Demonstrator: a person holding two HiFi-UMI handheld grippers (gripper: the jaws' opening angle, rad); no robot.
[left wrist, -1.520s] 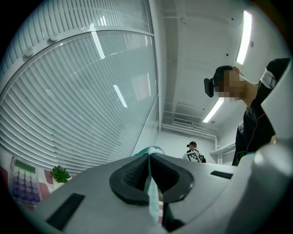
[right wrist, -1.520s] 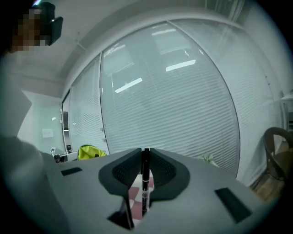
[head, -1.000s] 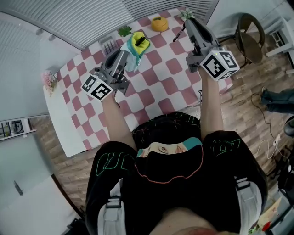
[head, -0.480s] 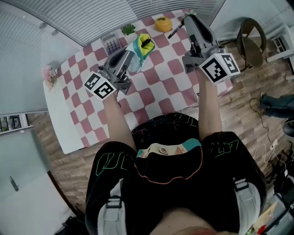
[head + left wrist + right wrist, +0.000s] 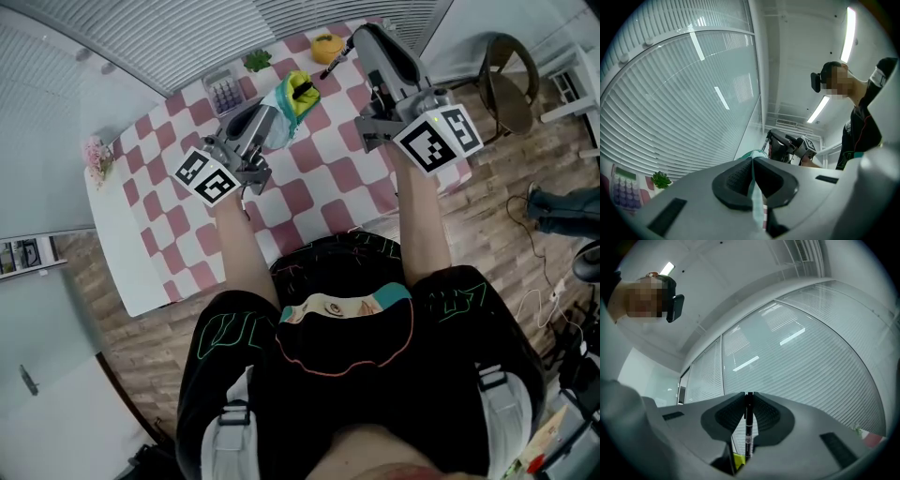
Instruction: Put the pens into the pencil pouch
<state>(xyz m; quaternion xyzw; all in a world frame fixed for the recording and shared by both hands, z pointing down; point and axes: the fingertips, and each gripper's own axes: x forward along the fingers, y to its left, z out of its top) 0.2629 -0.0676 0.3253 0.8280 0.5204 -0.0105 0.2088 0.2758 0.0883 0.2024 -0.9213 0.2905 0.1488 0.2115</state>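
Left hand-held gripper [image 5: 265, 120] pinching pencil pouch [image 5: 292, 97] edge, right hand-held gripper [image 5: 362, 39] clamping black pen [image 5: 336, 60], both tilted upward

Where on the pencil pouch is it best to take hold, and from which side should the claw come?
Pinch the pencil pouch by its thin fabric edge below the mouth, coming from the person's side, as the left claw does. The yellow-lined mouth lies at the far end, so it is left free for the pen in the right claw.
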